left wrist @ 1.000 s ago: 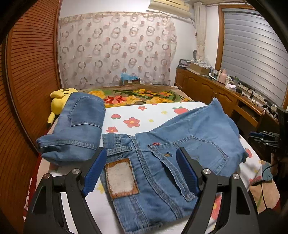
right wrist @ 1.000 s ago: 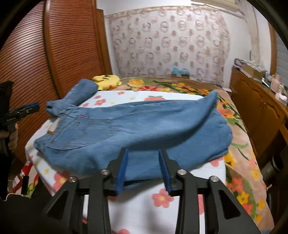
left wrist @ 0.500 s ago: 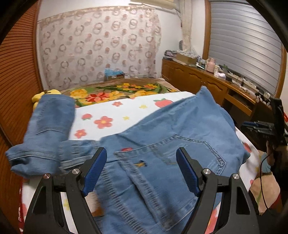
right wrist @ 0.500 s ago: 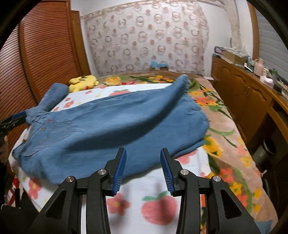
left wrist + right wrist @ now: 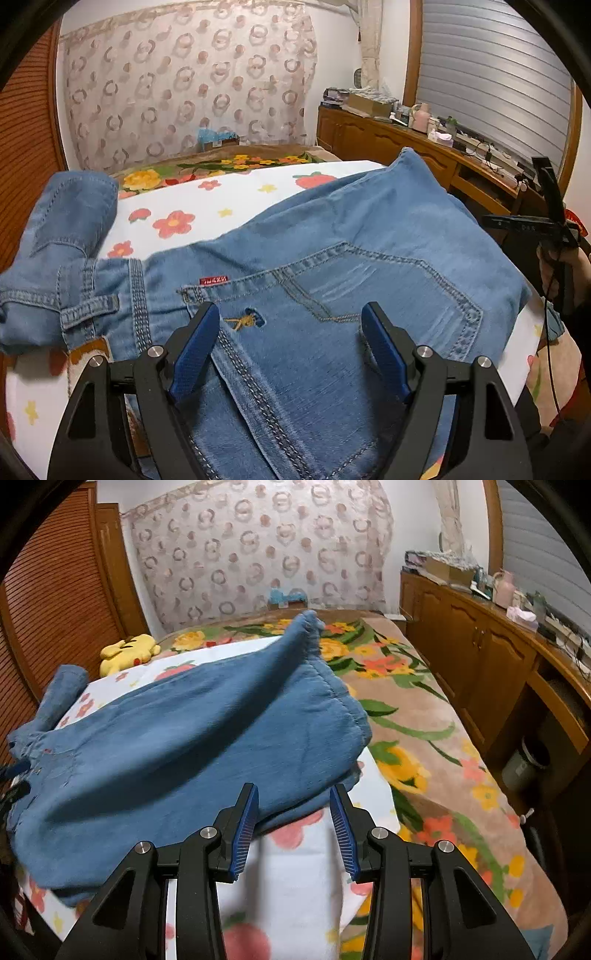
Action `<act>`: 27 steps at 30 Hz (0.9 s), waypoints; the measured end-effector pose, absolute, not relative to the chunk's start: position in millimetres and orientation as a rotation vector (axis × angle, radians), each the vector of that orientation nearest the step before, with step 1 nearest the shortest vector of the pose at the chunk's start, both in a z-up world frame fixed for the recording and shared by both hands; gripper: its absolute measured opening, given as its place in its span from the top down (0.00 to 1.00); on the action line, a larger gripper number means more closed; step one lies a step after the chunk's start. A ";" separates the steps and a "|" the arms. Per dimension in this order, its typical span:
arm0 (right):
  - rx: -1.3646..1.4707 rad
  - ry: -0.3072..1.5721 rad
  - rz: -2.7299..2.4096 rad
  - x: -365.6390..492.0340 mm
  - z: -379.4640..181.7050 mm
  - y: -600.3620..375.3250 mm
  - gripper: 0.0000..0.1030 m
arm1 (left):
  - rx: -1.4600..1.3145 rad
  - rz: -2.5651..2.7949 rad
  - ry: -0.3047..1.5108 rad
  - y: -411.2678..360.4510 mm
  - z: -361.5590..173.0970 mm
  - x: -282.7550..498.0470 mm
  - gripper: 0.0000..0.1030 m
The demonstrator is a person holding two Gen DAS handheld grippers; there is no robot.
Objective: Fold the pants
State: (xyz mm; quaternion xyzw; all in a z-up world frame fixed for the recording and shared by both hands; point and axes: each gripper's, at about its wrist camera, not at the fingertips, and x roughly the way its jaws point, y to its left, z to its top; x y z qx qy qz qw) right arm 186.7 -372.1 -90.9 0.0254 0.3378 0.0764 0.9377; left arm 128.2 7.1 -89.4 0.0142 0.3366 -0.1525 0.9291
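- Left wrist view: bed [image 5: 236, 184] with the white flowered sheet fills the frame, the jeans [image 5: 351, 258] spread across it, seat side up, back pocket [image 5: 369, 288] and red tag [image 5: 214, 280] showing.
- One leg [image 5: 70, 221] lies bunched off to the left, doubled over near the waistband; the other runs away toward the right-hand cabinet [image 5: 406, 147].
- Right wrist view: that leg's hem [image 5: 325, 686] sits at the edge of the sheet, partly over the flowered blanket [image 5: 424, 720]; yellow plush toy [image 5: 129, 651] far back, well apart.
- My left gripper [image 5: 288, 347] hangs over the seat, jaws released and wide, nothing between the pads, denim only underneath.
- My right gripper [image 5: 293, 827] is near the lower edge of the leg, jaws parted and empty, cloth just ahead of the tips.
- Step in hand, my guess: take hold at waistband and hem for the first fold.
- To do it well: pinch both layers at the seam edge, not the sheet; grab each end before lifting, keep the cloth taut, and flatten the bunched leg first.
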 end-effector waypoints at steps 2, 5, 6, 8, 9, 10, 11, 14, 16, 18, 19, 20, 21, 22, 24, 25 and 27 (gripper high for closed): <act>0.063 0.700 0.150 194.1 -91.5 -375.2 0.59 | 0.021 -0.315 0.685 8.0 -88.5 126.5 0.22; 0.082 0.717 0.134 206.1 -93.3 -377.9 0.59 | 0.016 -0.311 0.679 8.7 -87.9 126.1 0.22; 0.092 0.721 0.131 209.3 -93.2 -379.6 0.59 | 0.017 -0.305 0.678 8.3 -88.0 126.1 0.22; 0.109 0.731 0.126 214.4 -94.6 -382.8 0.59 | 0.016 -0.295 0.672 8.9 -88.4 126.6 0.22; 0.112 0.735 0.119 216.4 -95.7 -382.9 0.60 | 0.016 -0.291 0.668 8.8 -87.9 125.6 0.22; 0.116 0.740 0.112 218.8 -96.6 -384.3 0.60 | 0.016 -0.287 0.665 9.7 -87.4 125.1 0.22; 0.124 0.743 0.110 220.8 -97.3 -386.0 0.60 | 0.018 -0.283 0.661 9.6 -87.1 124.3 0.22; 0.155 0.753 0.122 225.8 -98.7 -389.8 0.60 | 0.023 -0.272 0.655 9.2 -86.9 124.1 0.22; 0.174 0.756 0.140 229.2 -98.4 -392.6 0.70 | 0.021 -0.267 0.654 9.7 -86.6 124.0 0.22; 0.179 0.751 0.151 229.6 -96.1 -392.4 0.79 | 0.018 -0.264 0.653 10.8 -86.6 124.8 0.22; 0.173 0.744 0.150 228.5 -94.3 -391.8 0.89 | 0.016 -0.263 0.651 11.4 -86.4 124.8 0.22; 0.167 0.736 0.151 227.7 -92.7 -389.0 0.92 | 0.015 -0.262 0.650 11.8 -86.3 124.8 0.22; 0.159 0.724 0.146 225.9 -90.1 -386.5 0.94 | 0.014 -0.262 0.646 12.1 -85.8 124.1 0.22; 0.151 0.711 0.143 223.3 -86.9 -386.3 0.96 | 0.014 -0.261 0.642 12.7 -85.7 124.1 0.22; 0.120 0.685 0.146 217.5 -80.2 -382.9 0.96 | 0.015 -0.261 0.637 13.4 -85.1 121.9 0.22; 0.106 0.672 0.144 213.8 -76.1 -381.4 0.96 | 0.009 -0.263 0.637 14.1 -84.4 120.5 0.22; 0.094 0.642 0.159 206.6 -66.3 -379.3 0.97 | -0.002 -0.265 0.635 15.4 -81.9 118.5 0.22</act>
